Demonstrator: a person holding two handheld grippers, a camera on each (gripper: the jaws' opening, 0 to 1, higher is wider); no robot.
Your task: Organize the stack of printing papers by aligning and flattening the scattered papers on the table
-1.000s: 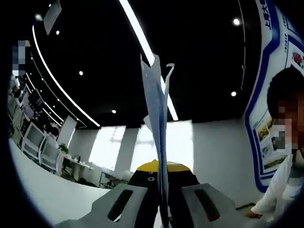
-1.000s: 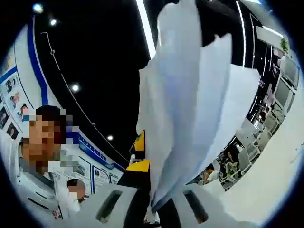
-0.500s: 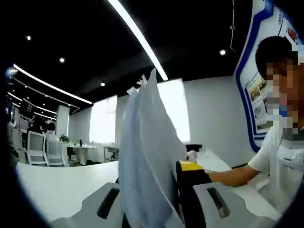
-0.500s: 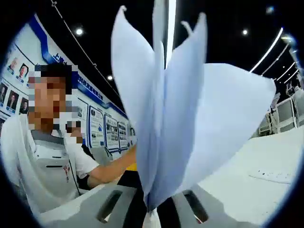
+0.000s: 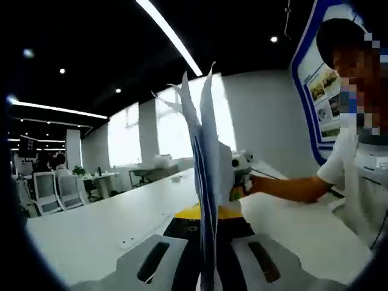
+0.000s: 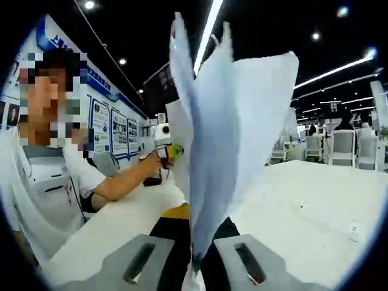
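In the left gripper view, a sheaf of printing papers (image 5: 205, 182) is seen edge-on, rising from the bottom centre to the upper middle of the frame. It is clamped between the two jaws of the left claw (image 5: 207, 257), which are closed on its lower edge. The sheets fan apart slightly at the top (their corners are uneven). A white table (image 5: 91, 230) spreads across the lower left. At the right edge a person in a white shirt (image 5: 364, 182) is cut off by the frame, one arm reaching toward the centre. Behind, a blue-framed wall board (image 5: 318, 85) carries pictures and print too small to be read.

In the right gripper view, the papers (image 6: 224, 139) stand upright at centre, splayed wider at the top, and are pinched at their base by the right claw (image 6: 194, 267), closed on them. The table (image 6: 303, 212) lies at lower right. At upper left, blue wall panels (image 6: 115, 136) bear posters and characters that cannot be made out. A yellow-green item near the person's hand is partly hidden behind the sheets.
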